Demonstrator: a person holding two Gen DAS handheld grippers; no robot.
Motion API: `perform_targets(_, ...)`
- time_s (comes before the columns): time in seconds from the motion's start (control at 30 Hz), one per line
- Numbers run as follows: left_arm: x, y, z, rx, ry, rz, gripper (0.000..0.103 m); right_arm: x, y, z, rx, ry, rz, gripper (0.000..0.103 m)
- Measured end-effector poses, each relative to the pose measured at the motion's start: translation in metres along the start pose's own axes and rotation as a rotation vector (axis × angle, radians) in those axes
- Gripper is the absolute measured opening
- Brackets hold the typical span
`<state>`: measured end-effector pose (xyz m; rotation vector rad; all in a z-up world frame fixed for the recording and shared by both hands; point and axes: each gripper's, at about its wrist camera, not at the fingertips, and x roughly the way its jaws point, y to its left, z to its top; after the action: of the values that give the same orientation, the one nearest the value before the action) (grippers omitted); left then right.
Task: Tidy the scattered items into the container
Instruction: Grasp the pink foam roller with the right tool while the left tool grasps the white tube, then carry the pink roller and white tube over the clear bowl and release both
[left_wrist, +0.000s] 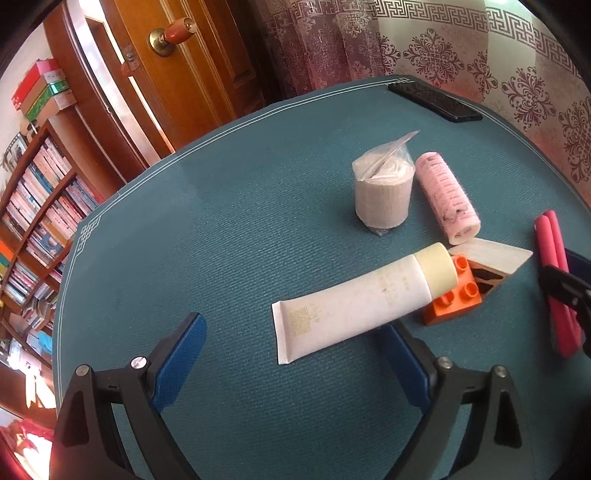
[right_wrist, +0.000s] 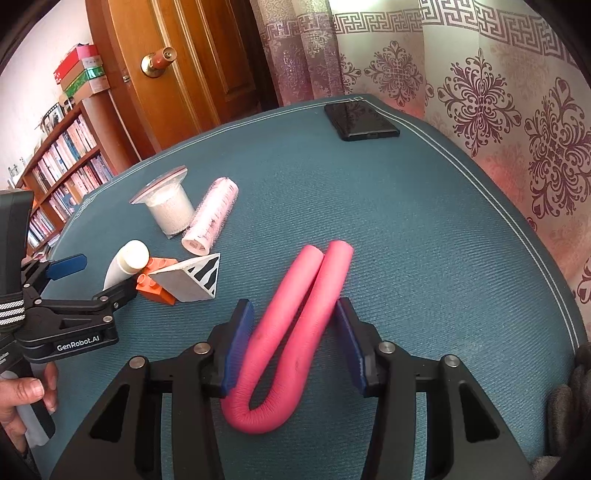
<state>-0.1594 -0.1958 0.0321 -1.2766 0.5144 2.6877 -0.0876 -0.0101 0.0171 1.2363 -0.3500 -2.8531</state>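
A white tube with a cream cap (left_wrist: 354, 306) lies on the teal table (left_wrist: 221, 229), its cap resting on an orange brick (left_wrist: 454, 291). My left gripper (left_wrist: 291, 334) is open wide, with the tube's flat end lying between its blue pads. Behind the tube are a white striped wedge block (left_wrist: 495, 262), a pink hair roller (left_wrist: 447, 195) and a wrapped bandage roll (left_wrist: 384, 188). In the right wrist view a folded pink foam rod (right_wrist: 295, 332) lies flat, and my right gripper (right_wrist: 293, 315) is open astride it. No container shows in either view.
A black phone (right_wrist: 360, 122) lies near the table's far edge. Patterned curtains (right_wrist: 498, 110) hang close behind and to the right. A wooden door (right_wrist: 192, 66) and a bookshelf (right_wrist: 66, 162) stand beyond the left edge. A hand (right_wrist: 26, 398) holds the left gripper's handle.
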Motion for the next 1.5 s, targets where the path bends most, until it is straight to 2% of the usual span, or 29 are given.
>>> perform_targets(0.43, 0.013, -0.01, 0.021, 0.026, -0.035, -0.041, 0.096, -0.003, -0.002, -0.001, 0.001, -0.01, 0.007, 0.049)
perform_targets(0.53, 0.017, -0.007, 0.021, 0.0, -0.031, -0.074, 0.09, -0.003, -0.002, 0.0, 0.001, -0.01, 0.007, 0.049)
perform_targets(0.7, 0.022, -0.005, 0.022, -0.081, -0.018, -0.184, 0.065, -0.005, -0.003, 0.001, -0.003, -0.015, 0.002, 0.048)
perform_targets(0.73, 0.02, -0.006, 0.021, -0.08, -0.021, -0.184, 0.063, -0.005, -0.002, 0.001, -0.003, -0.016, 0.001, 0.048)
perform_targets(0.8, 0.016, -0.013, 0.02, -0.069, -0.031, -0.193, 0.044, -0.005, -0.003, 0.002, -0.003, -0.018, 0.0, 0.048)
perform_targets(0.9, 0.01, -0.022, 0.016, -0.054, -0.046, -0.167, 0.03, -0.005, -0.005, 0.003, -0.001, -0.021, -0.001, 0.047)
perform_targets(1.13, 0.001, -0.017, 0.005, -0.144, -0.048, -0.167, 0.03, -0.006, -0.008, 0.005, 0.013, -0.025, 0.006, 0.044)
perform_targets(1.5, -0.039, -0.006, -0.013, -0.202, -0.087, -0.157, 0.03, -0.014, -0.012, 0.004, 0.078, -0.029, 0.122, 0.041)
